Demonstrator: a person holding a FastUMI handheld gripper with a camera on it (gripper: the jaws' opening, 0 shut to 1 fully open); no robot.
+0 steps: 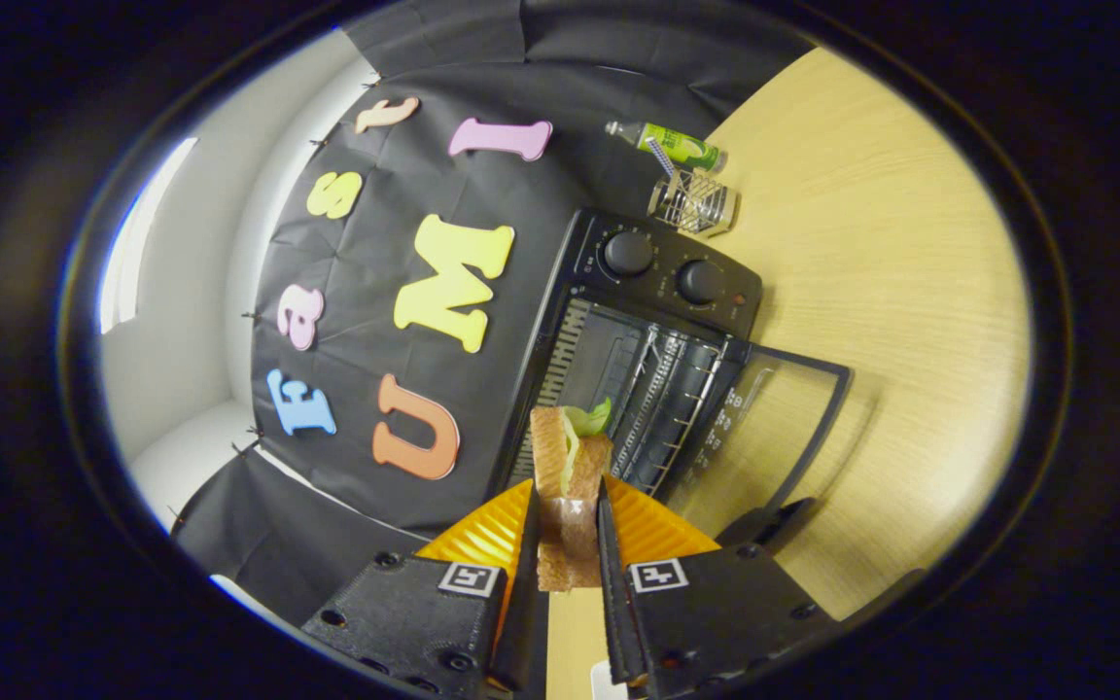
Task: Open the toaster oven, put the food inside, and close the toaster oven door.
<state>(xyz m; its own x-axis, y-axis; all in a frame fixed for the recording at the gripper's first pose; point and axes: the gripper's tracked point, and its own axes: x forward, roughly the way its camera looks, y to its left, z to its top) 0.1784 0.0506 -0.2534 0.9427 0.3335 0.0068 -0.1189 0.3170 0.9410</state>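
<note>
Gripper view, rolled so that the wooden tabletop [871, 292] appears to one side rather than below. The gripper [570, 544] is closed to a narrow gap, and both fingers press on the flanks of a sandwich [568, 486], which is clamped between them. The sandwich consists of two slices of brown bread with a pale filling and a green lettuce leaf [594, 418] protruding at the far end; its near end lies level with the finger bases, and its far end projects just beyond the fingertips.

Directly ahead of the sandwich stands the black toaster oven [657, 292], resting on the tabletop against the booth's dark cloth wall. Its glass door [774, 428] is swung fully open and lies flat over the table surface, with its handle [764, 520] at the free edge, near the gripper's right finger. The open cavity exposes a wire rack [662, 408] and ribbed interior walls. The tip of the sandwich overlaps the mouth of the cavity in this view; whether it has passed the threshold cannot be told. Two round control knobs [628, 253] sit side by side on the oven's control panel.

Beyond the oven, well apart from the gripper, a green bottle [677, 146] lies on the table, with a faceted clear glass [694, 202] just beside it.
</note>
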